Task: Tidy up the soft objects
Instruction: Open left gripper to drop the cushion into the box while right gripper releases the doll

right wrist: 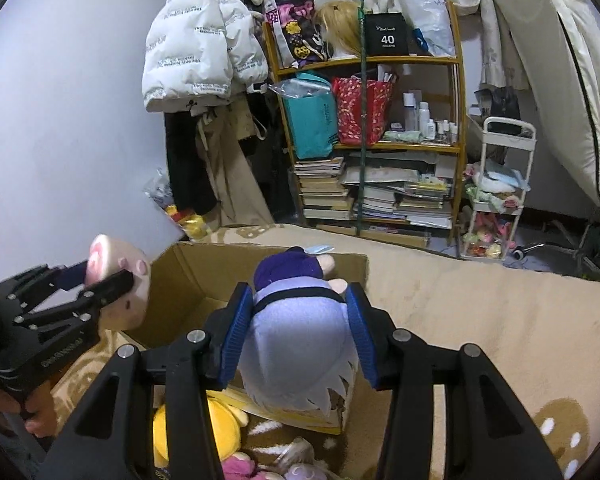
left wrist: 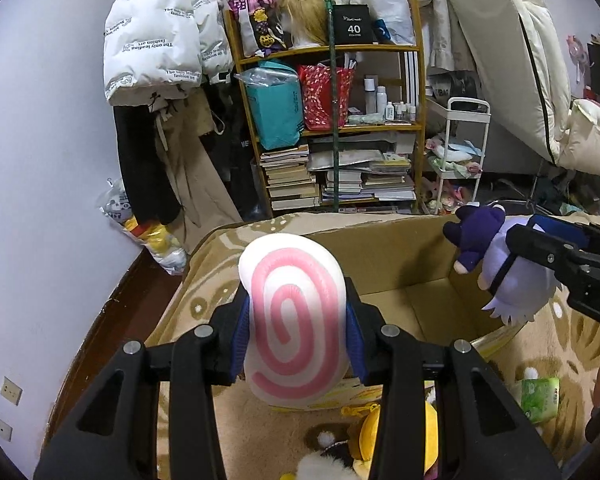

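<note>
My left gripper (left wrist: 296,332) is shut on a white plush cushion with a pink spiral (left wrist: 296,320), held above the near left edge of an open cardboard box (left wrist: 396,256). It also shows in the right wrist view (right wrist: 116,280). My right gripper (right wrist: 296,336) is shut on a plush doll with lavender hair and a purple outfit (right wrist: 296,320), held over the box (right wrist: 188,276); the doll shows in the left wrist view (left wrist: 508,280). The box stands on a beige patterned blanket (right wrist: 460,320).
A yellow plush (right wrist: 216,420) and other small plush toys (right wrist: 296,464) lie on the blanket before the box. A green packet (left wrist: 540,398) lies at the right. A wooden bookshelf (right wrist: 380,140), hanging coats (right wrist: 196,52) and a white cart (right wrist: 496,200) stand behind.
</note>
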Available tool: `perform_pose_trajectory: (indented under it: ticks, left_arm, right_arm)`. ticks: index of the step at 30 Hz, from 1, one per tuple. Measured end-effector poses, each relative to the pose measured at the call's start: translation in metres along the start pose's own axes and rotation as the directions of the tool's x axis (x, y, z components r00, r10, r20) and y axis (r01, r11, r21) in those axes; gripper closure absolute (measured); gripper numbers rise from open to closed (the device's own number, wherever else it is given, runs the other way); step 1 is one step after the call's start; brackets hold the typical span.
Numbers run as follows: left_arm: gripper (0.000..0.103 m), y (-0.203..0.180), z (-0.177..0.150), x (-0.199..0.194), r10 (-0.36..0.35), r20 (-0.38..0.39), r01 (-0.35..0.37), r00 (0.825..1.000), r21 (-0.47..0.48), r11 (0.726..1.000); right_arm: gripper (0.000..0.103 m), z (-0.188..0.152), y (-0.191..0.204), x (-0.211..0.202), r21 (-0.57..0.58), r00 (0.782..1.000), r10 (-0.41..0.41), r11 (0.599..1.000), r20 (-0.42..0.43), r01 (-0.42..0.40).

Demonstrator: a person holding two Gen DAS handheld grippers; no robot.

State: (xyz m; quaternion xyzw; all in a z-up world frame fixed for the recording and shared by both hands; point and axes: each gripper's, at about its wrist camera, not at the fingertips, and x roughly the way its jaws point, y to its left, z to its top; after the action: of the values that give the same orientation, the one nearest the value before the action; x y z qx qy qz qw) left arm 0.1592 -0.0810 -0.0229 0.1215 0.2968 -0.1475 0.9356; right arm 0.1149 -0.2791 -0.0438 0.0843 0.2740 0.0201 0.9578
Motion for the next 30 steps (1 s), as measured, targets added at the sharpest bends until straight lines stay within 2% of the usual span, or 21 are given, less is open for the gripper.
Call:
perform_pose_trajectory:
  ticks: [7, 10, 12, 14, 16, 18, 21, 23, 28, 30]
  left_arm:
    - [0.06, -0.002, 0.001, 0.007, -0.043, -0.018, 0.043, 0.999, 0.008, 0.999]
    - [0.053, -0.004, 0.001, 0.007, -0.057, -0.02, 0.057, 0.998, 0.001, 0.998]
    - [0.037, -0.003, 0.001, 0.008, -0.056, -0.013, 0.056, 0.998, -0.007, 0.998]
    - [0.031, -0.004, 0.0, 0.008, -0.028, 0.004, 0.028, 1.0, 0.006, 1.0]
    - [0.031, -0.004, -0.001, 0.008, 0.004, 0.007, -0.004, 1.0, 0.023, 1.0]
    - [0.028, -0.001, -0.002, 0.007, 0.016, -0.004, -0.015, 1.0, 0.015, 1.0]
    - [0.019, 0.003, -0.005, 0.001, 0.028, -0.005, -0.028, 1.0, -0.004, 1.0]
    - [0.017, 0.004, -0.006, -0.003, 0.043, -0.004, -0.043, 0.999, -0.005, 0.999]
    - [0.013, 0.003, -0.009, -0.015, 0.06, -0.019, -0.06, 0.998, 0.005, 0.998]
    - [0.01, 0.0, -0.011, -0.022, 0.072, -0.014, -0.072, 0.997, 0.017, 0.997]
  right_arm:
    - [0.051, -0.002, -0.002, 0.007, 0.0, 1.0, 0.017, 1.0, -0.016, -0.017]
    - [0.049, -0.003, 0.0, 0.01, -0.013, 1.0, 0.017, 1.0, -0.025, -0.017]
    - [0.049, -0.003, 0.001, 0.011, -0.023, 1.0, 0.013, 1.0, -0.028, -0.013]
    - [0.048, -0.003, 0.002, 0.011, -0.034, 0.999, 0.014, 0.999, -0.031, -0.015]
    - [0.046, -0.003, 0.004, 0.009, -0.046, 0.999, 0.013, 0.999, -0.03, -0.014]
    - [0.032, -0.003, 0.006, 0.006, -0.047, 1.0, 0.008, 0.999, -0.029, -0.009]
    - [0.02, -0.002, 0.008, -0.002, -0.036, 1.0, 0.013, 0.999, -0.016, -0.014]
    - [0.011, -0.002, 0.01, -0.007, -0.034, 1.0, 0.01, 0.999, -0.013, -0.011]
    - [0.009, -0.006, 0.017, -0.02, -0.036, 1.0, 0.012, 0.999, -0.02, -0.013]
    - [0.004, -0.007, 0.019, -0.023, -0.038, 1.0, 0.006, 0.999, -0.025, -0.007]
